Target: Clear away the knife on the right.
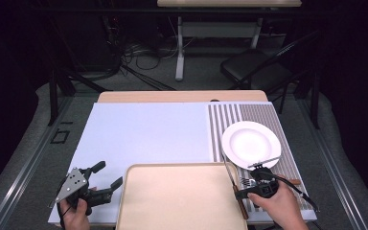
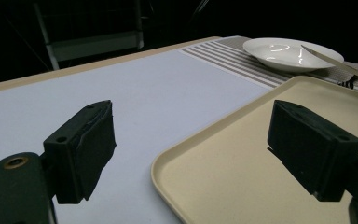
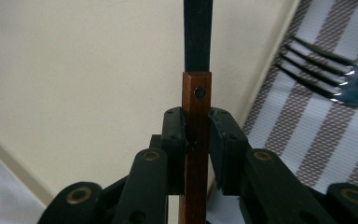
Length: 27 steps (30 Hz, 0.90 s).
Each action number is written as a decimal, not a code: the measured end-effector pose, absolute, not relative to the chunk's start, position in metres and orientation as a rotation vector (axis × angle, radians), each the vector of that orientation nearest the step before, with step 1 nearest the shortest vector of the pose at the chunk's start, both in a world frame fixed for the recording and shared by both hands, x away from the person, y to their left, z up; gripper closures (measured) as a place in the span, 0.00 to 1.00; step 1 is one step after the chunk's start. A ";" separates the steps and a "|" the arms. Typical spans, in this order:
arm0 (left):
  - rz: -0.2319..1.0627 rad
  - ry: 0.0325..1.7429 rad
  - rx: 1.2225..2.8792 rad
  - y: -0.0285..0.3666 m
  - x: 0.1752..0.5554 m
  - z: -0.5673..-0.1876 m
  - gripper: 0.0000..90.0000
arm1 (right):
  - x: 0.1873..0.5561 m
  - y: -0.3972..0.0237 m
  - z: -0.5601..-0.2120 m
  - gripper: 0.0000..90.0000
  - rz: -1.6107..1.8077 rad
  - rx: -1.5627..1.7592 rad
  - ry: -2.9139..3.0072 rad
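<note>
The right gripper (image 3: 196,140) clamps the knife (image 3: 197,100) by its wooden handle, blade pointing to twelve o'clock over the tray (image 3: 74,79) edge, while the left gripper (image 2: 191,149) idles wide at nine

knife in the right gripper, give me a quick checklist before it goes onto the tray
1. Grip on the knife: right gripper pads clamp its wooden handle, blade pointing away. ok
2. Landing spot: the beige tray is bare. ok
3. Blade path: the blade lies along the tray's right rim, past the white plate; whether it touches either, cannot tell.
4. Fork: lies on the striped placemat beside the knife, apart from the jaws. ok
5. Left gripper: jaws open, nothing between them, one jaw over the tray's left edge; may crowd the drop. not ok
</note>
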<state>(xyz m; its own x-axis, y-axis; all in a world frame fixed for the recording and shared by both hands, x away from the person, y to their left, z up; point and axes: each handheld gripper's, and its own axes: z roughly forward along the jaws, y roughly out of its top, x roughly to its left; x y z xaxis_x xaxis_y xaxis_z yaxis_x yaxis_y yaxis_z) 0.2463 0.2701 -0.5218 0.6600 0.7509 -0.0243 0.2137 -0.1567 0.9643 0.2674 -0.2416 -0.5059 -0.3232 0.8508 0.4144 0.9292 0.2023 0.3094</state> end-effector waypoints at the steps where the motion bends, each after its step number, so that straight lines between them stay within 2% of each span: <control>1: 0.571 0.789 1.700 0.270 0.246 -0.522 0.17 | 0.267 -0.240 -0.507 0.85 -0.776 -1.727 -2.306; 9: 0.567 0.789 1.696 0.271 0.246 -0.522 0.17 | 0.266 -0.235 -0.514 0.85 -0.793 -1.723 -2.294; 13: 0.564 0.788 1.701 0.271 0.247 -0.522 0.17 | 0.264 -0.232 -0.515 0.85 -0.697 -1.742 -2.283; 15: 0.563 0.789 1.701 0.271 0.247 -0.522 0.17 | 0.262 -0.228 -0.523 0.85 -0.826 -1.770 -2.257; 27: 0.571 0.789 1.703 0.270 0.247 -0.522 0.17 | 0.256 -0.225 -0.526 0.85 -0.755 -1.745 -2.287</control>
<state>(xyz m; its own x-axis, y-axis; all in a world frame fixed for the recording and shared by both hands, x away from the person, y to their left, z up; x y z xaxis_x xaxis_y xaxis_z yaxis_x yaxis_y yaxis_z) 0.2467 0.2704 -0.5222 0.6596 0.7513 -0.0229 0.2129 -0.1576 0.9643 0.2563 -0.2250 -0.5258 -0.3022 0.8537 0.4242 0.9385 0.1884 0.2895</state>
